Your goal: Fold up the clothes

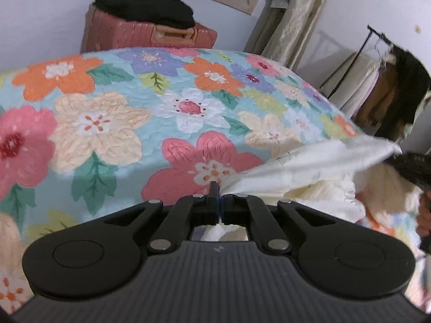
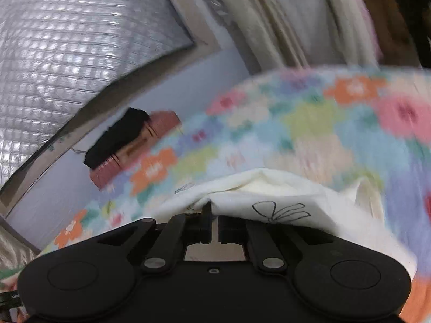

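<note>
A cream-white garment with thin black line drawings is held up over a bed with a floral cover. My left gripper is shut on one edge of it; the cloth stretches right toward my right gripper, seen as a dark shape pinching the far corner. In the right wrist view my right gripper is shut on the garment, which drapes over its fingers with a drawn bow visible. That view is motion-blurred.
A pink suitcase with black clothes on top stands behind the bed against the wall. Beige curtains hang at the back right. A clothes rack with hanging garments stands to the right. A quilted silver sheet covers a window.
</note>
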Motion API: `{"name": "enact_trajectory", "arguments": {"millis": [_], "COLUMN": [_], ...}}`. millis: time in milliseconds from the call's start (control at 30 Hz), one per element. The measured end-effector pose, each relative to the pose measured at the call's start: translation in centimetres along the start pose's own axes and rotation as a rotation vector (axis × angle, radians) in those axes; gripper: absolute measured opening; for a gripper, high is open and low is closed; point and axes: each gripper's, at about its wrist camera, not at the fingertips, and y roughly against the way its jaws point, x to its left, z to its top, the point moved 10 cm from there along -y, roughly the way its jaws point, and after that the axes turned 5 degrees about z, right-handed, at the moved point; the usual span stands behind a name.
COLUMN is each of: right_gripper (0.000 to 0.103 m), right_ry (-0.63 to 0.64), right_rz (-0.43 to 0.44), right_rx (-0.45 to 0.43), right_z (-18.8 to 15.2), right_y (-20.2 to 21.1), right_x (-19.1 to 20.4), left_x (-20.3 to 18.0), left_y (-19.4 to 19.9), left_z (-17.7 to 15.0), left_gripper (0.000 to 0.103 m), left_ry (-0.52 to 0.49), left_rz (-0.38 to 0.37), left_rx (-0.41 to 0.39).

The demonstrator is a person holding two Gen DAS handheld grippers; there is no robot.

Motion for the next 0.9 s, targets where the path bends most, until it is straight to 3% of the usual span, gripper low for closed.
{"name": "enact_trajectory", "arguments": {"millis": [133,167,233,267,300,367,467,500,567,633,700,767,900], "right_gripper": [0.006,0.011,0.032,0.046,0.049,0.055,0.055,0.055,0.056,0.056,0.056,0.056,0.058], "right_ry": [0.122,0.139,0.133,0.124,0.115,0.114,0.053,0.025,-0.036,-0.067,-0.066,-0.02,-0.056], "right_rz": [0.044,0.066,0.085,0.09,0.087,0.047,-0.004,-0.015,0.042,0.082,0.102,0.116,0.2], "right_rx": [0.007,0.007,0.026,0.043,0.051,0.082,0.131,0.143,0.168,0.202,0.241,0.283,0.295], "right_z": [4.3,5.2,5.7,5.5,4.9,3.4,0.1,-0.9,-3.4,-5.7,-7.5,-8.7,-10.2], "right_y": [-4.7,-5.9,-7.6,-7.8,-7.7,-7.1,-5.2,-4.6,-3.1,-2.1,-1.7,-1.4,-0.1], "right_x": [4.1,5.1,6.3,6.5,6.8,6.4,5.0,4.6,4.3,4.5,4.9,5.9,7.9], "left_x": [0.7,1.1,2.1,2.4,2.7,3.0,1.8,1.1,-0.9,-3.4,-5.6,-7.4,-9.7], "left_y": [-1.1,-1.4,-2.0,-2.2,-2.3,-1.9,0.0,0.9,2.4,3.2,3.0,2.2,-0.2], "left_z": [0.2,0.1,-0.3,-0.6,-0.8,-0.9,-0.4,-0.1,0.3,0.3,-0.2,-1.1,-3.0], "left_gripper": [0.001,0.001,0.002,0.002,0.003,0.003,0.005,0.009,0.022,0.052,0.064,0.068,0.076], "left_ry": [0.009,0.006,0.001,-0.005,-0.011,-0.029,-0.078,-0.091,-0.119,-0.173,-0.25,-0.343,-0.47], "left_rz": [0.027,0.047,0.09,0.105,0.113,0.121,0.087,0.062,-0.008,-0.086,-0.134,-0.142,-0.104], "left_rx": [0.032,0.041,0.067,0.08,0.089,0.089,0.007,-0.028,-0.079,-0.09,-0.075,-0.055,-0.021]}}
